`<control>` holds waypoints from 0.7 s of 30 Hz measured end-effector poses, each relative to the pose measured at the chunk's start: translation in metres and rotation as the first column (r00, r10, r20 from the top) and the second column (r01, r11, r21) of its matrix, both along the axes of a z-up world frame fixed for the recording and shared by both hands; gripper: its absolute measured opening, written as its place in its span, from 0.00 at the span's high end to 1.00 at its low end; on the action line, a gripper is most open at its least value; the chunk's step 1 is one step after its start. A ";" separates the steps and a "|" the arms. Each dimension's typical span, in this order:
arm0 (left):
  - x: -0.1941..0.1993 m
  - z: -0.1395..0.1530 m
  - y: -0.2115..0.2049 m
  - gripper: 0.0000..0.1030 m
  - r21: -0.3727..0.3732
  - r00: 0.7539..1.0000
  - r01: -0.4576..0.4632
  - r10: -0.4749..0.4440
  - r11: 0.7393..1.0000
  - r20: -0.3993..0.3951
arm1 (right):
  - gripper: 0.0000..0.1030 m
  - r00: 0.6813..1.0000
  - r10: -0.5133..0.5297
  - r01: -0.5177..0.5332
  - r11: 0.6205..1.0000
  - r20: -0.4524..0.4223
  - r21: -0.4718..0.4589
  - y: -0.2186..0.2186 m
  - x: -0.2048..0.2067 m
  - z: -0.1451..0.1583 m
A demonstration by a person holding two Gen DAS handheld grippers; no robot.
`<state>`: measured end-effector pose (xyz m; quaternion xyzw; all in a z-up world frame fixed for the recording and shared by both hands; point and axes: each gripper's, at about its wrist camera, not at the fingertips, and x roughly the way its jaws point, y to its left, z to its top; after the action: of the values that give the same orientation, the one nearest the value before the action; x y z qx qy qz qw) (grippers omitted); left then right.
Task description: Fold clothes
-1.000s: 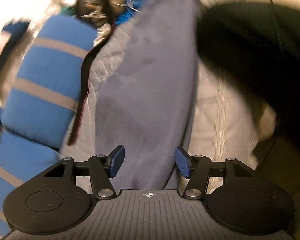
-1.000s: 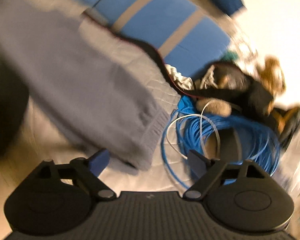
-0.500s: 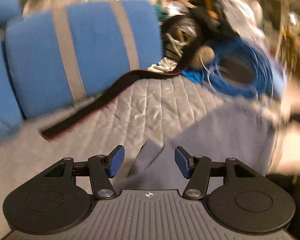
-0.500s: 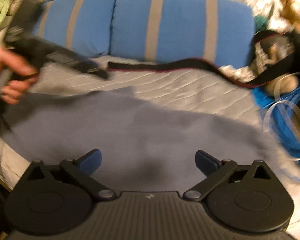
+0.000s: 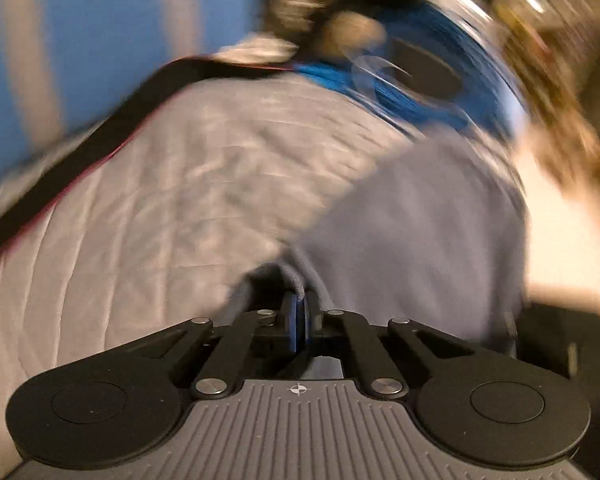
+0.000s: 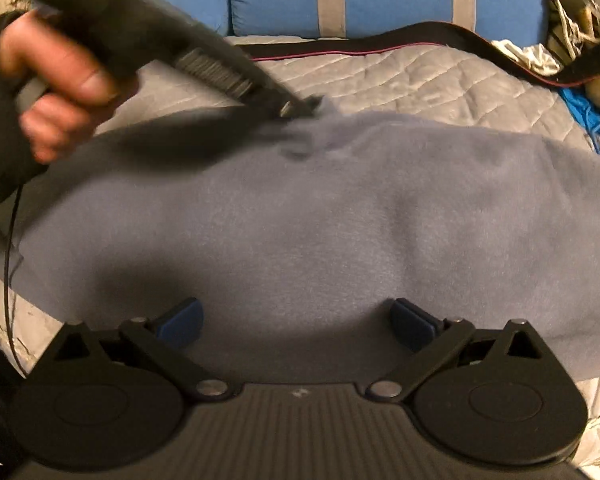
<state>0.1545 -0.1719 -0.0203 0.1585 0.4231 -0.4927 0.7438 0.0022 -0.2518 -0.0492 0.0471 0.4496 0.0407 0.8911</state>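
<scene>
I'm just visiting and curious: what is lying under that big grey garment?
The grey garment is spread over a pale quilted cover, which shows bare around its far edge. Whatever lies directly beneath the cloth is hidden.

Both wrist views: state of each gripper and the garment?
left gripper: jaws shut on the grey garment's far edge
right gripper: jaws open, empty, over the garment's near side
grey garment: spread flat, unfolded, on the quilt
</scene>
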 end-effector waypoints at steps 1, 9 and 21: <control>-0.007 0.001 -0.001 0.97 0.015 0.999 0.040 -0.040 0.999 0.022 | 0.00 1.000 -0.002 0.002 1.000 0.001 0.010 -0.002 0.000 0.000; -0.012 -0.002 0.000 0.90 0.042 0.995 0.098 -0.098 0.994 0.021 | 0.00 1.000 0.016 -0.016 1.000 0.005 -0.014 0.002 0.001 -0.002; 0.069 -0.040 0.003 0.90 -0.117 0.888 -0.233 0.163 0.965 -0.430 | 0.00 1.000 0.016 -0.016 0.998 -0.004 -0.066 0.009 0.004 -0.008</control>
<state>0.2231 -0.1687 -0.0602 -0.0565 0.5436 -0.4697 0.6933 0.0058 -0.2427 -0.0570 0.0141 0.4526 0.0331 0.8910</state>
